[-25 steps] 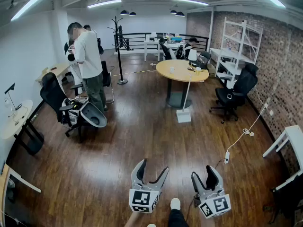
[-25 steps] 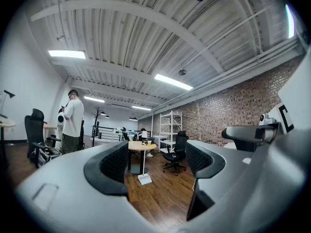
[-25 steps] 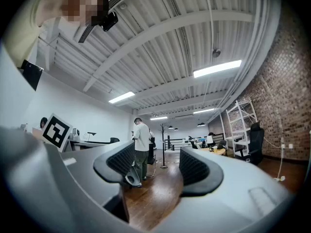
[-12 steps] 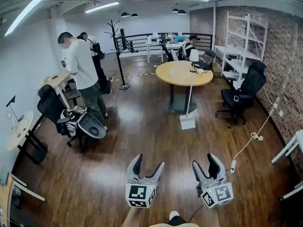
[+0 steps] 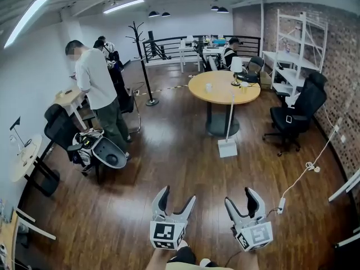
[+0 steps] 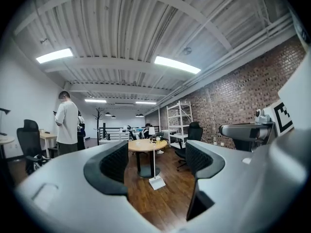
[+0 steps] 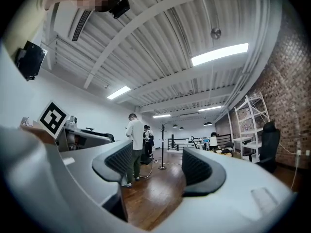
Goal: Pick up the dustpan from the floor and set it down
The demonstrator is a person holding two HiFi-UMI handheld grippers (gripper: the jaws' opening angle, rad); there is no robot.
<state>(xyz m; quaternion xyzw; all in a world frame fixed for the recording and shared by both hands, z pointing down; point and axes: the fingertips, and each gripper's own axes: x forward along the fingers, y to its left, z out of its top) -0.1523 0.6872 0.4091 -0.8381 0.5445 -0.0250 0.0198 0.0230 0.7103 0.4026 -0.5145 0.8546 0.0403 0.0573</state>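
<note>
Dustpan [image 5: 227, 149] at 12 o'clock, likely light and stiff; grab upright handle [image 5: 231, 117]. Left tongs [image 5: 178, 198] open, empty; right tongs [image 5: 241, 201] just widened, empty.

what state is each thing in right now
left tool, open, nothing between its jaws
right tool, open, jaws just been opening wider, nothing between them
dustpan, standing upright on the floor, untouched
ceiling lights, on
black office chair, empty

Dark brown plank floor [image 5: 169, 167], pale yellow round desk [image 5: 222, 91], red-brown brick wall [image 5: 337, 44], black office chair [image 5: 298, 114]; grey left tongs [image 5: 178, 196] (black-and-white square markers on their cube [image 5: 166, 235]).
</note>
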